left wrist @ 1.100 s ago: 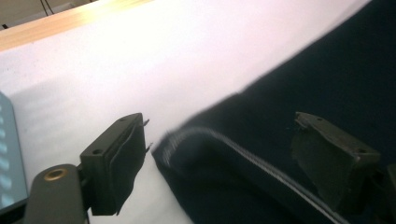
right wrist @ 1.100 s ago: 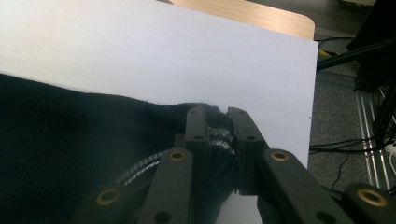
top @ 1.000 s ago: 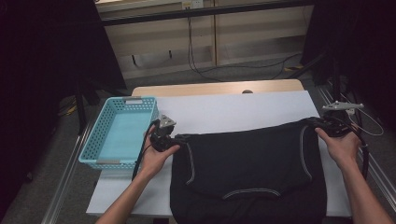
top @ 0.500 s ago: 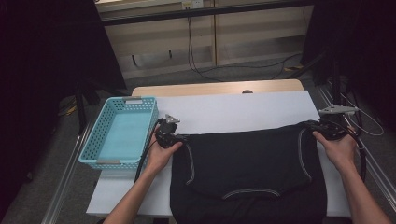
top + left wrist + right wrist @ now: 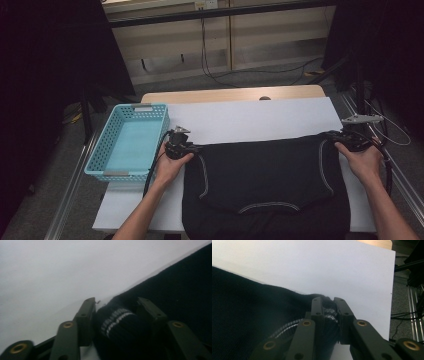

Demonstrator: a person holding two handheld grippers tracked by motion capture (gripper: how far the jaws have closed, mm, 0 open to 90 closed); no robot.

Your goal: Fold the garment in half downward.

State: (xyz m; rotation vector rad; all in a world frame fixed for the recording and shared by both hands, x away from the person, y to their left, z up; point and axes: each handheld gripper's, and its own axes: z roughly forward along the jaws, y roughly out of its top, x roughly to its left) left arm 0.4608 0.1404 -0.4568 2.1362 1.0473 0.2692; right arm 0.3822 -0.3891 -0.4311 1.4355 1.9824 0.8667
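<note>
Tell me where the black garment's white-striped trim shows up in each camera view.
High view: the striped trim curves down the black garment, both sides.
Left gripper view: trim bunched between the fingers.
Right gripper view: trim pinched bottom centre.
Shared landmark: white table cover.

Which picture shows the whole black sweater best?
The high view: the black sweater lies spread on the white table, pinched at both top corners. The two gripper views show just a bunched striped corner between the jaws.
</note>
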